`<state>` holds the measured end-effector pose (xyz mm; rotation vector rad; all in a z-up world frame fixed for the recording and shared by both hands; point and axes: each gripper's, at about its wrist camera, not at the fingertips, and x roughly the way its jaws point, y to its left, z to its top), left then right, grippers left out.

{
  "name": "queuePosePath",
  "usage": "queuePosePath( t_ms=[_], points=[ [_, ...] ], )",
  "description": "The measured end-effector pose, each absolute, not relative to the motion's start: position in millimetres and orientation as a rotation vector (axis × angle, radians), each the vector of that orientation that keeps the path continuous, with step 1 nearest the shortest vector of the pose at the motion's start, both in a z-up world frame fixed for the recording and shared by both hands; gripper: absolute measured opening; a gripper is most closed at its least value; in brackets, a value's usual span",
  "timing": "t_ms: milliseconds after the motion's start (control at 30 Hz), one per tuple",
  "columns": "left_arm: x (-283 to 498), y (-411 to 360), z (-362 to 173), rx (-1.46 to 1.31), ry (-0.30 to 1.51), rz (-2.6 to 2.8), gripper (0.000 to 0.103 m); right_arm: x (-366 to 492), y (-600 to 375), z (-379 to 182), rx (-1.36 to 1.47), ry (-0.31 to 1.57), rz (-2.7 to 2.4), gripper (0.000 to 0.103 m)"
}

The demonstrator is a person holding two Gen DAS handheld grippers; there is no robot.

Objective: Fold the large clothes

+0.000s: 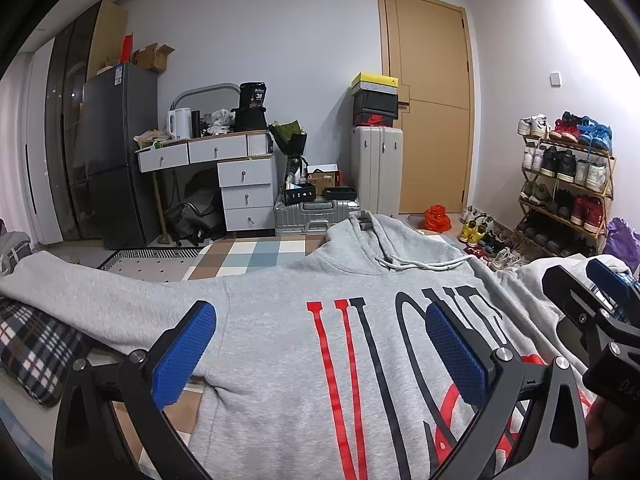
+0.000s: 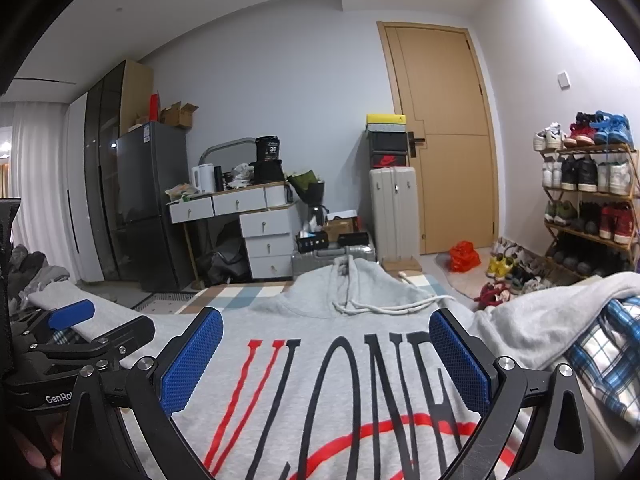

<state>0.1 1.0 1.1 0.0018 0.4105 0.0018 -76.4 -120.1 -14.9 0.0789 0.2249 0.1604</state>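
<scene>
hoodie (image 1: 280, 320) | grey, red-black lettering | flat, face-up, sleeves spread, hood far end

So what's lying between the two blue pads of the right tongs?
In the right wrist view, only the grey hoodie lies between them: its printed chest, with black and red lettering. The right tongs are open above it.

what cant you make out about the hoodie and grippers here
- Hoodie hem: cut off by the bottom edge in both wrist views.
- Last letters of its print: left wrist view, behind the left gripper finger.
- Right sleeve end: right wrist view, runs off the frame.
- Right gripper: open, touching cloth or not, unclear.
</scene>
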Motion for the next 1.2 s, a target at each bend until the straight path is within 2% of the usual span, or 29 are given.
queuePosePath(
  t_ms=[1200],
  points=[
    [-0.5,-0.1,-4.1,0.010,0.414,0.015,0.102,-79.8,-116.9,-16.2,0.077,0.216,0.159,0.103]
  ],
)
